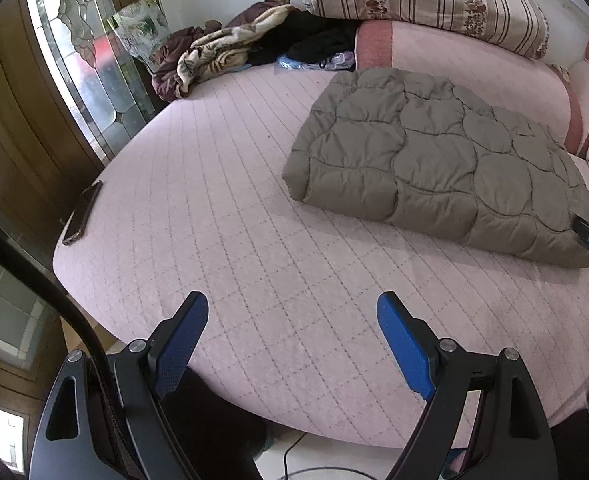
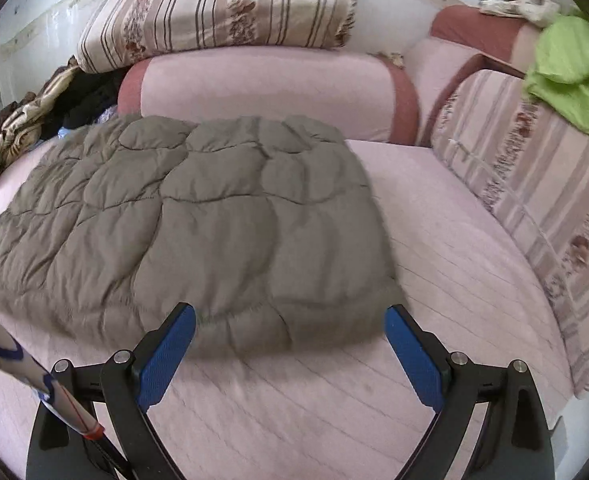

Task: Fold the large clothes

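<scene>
Grey quilted jacket (image 2: 182, 224) folded flat on my pink bed cover (image 1: 222, 208), far right of my left gripper (image 1: 292, 320), just beyond my right gripper (image 2: 290, 332), both spread wide, holding nothing, phone (image 1: 82, 212) at left edge.

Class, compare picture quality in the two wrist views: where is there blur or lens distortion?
Left wrist view: sharp, the bed edge bowed by the fisheye. Right wrist view: motion blur smears the grey quilted coat along its near and right edges.

Both wrist views face the folded jacket (image 1: 434, 168) (image 2: 182, 232) (right nearer).
</scene>
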The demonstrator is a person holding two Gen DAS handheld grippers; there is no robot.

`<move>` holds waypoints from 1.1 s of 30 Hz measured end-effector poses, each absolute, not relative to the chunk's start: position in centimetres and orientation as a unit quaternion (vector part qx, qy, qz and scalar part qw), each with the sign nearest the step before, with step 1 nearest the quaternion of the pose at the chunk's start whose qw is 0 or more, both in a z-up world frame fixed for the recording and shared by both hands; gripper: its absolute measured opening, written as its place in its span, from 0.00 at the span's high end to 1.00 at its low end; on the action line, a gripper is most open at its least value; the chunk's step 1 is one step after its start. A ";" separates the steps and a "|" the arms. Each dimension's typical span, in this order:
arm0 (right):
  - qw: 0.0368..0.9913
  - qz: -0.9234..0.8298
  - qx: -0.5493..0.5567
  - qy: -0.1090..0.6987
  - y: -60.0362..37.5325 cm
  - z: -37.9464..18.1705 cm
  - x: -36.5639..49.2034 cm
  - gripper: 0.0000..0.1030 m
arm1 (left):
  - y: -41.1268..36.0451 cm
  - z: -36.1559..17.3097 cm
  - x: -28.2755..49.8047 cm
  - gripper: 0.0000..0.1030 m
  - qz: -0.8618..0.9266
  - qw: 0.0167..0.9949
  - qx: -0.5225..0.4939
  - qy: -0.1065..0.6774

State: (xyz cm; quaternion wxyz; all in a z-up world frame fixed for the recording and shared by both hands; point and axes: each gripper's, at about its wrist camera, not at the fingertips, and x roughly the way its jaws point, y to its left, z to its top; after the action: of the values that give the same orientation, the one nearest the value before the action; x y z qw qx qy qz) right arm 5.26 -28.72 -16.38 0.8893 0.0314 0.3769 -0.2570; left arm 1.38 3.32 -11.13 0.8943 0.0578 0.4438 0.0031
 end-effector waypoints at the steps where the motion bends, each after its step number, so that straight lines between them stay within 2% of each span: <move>1: 0.881 -0.262 0.027 0.393 -28.9 -17.3 6.3 0.05 | 3.3 -11.1 1.2 0.17 0.004 0.895 0.059 0.443; 4: 0.863 -0.252 0.059 0.433 -30.2 -19.4 7.9 0.05 | 3.4 -10.8 1.1 0.17 0.009 0.897 0.062 0.437; 19: 0.874 -0.250 0.107 0.403 -34.2 -16.8 -0.4 0.03 | 2.5 -12.6 2.5 0.17 -0.004 0.886 0.064 0.458; 27: 0.875 -0.256 0.114 0.394 -35.7 -15.9 -0.8 0.03 | 3.1 -13.3 4.2 0.17 0.007 0.883 0.066 0.465; 33: 0.871 -0.244 0.154 0.398 -38.1 -15.6 0.4 0.03 | 5.6 -13.4 8.6 0.17 -0.010 0.872 0.015 0.489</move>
State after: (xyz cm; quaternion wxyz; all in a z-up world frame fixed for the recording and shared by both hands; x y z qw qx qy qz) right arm 0.37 -38.07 -15.56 0.8709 0.1541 0.3977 -0.2443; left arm 8.60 5.57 -13.40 0.8719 0.0146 0.4894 -0.0104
